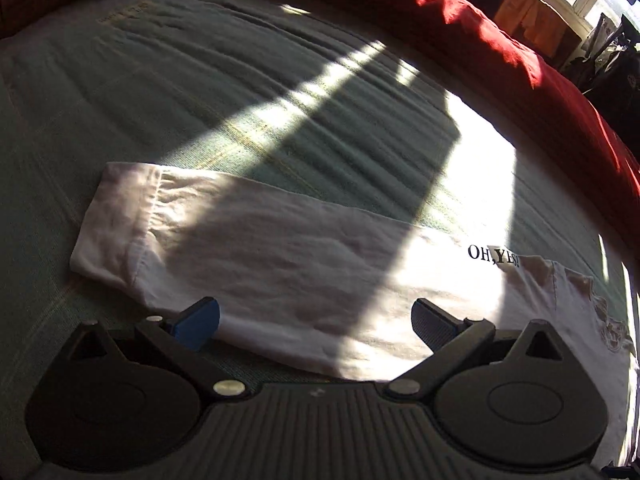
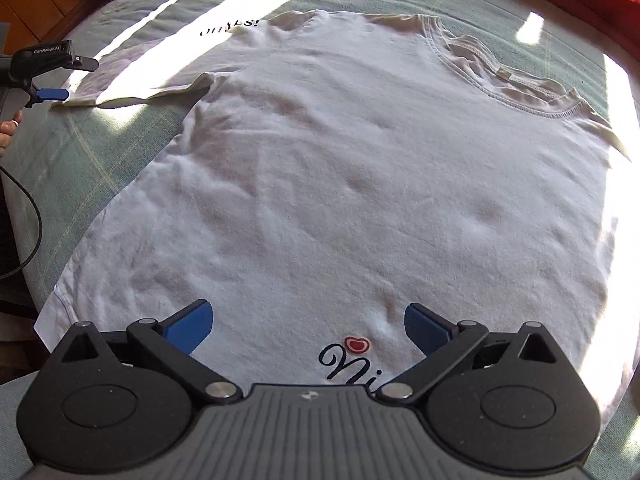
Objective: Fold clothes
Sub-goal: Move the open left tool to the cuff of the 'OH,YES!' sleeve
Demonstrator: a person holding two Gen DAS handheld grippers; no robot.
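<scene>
White cotton fills both views: we see a T-shirt (image 2: 360, 168) spread flat on a green checked bedspread (image 1: 248, 92), collar away from the right gripper (image 2: 308, 326) and hem toward it. We hold the right gripper low over the lower part of the shirt, pointing along the body toward the collar, its blue pads (image 2: 188, 326) spread wide with nothing between them; a small red heart print (image 2: 357, 344) and black script lie on the fabric just behind the gap between the fingers. We hold the left gripper (image 1: 316, 322) level and low at the sleeve (image 1: 224, 248), which stretches out sideways across the front of its fingers; its jaws are also wide apart and grip nothing, with the near edge of the sleeve lying between the two pads and the left blue pad (image 1: 196, 322) just at the fabric's edge. Black lettering reading "OH,YES!" (image 1: 494, 258) sits beyond the right-hand finger of that gripper. From the right wrist view, a hand (image 2: 7, 130) shows at the far left edge, holding the left gripper's handle beside the sleeve's cuff. A red quilt (image 1: 500, 36) lies far beyond the fingers.
</scene>
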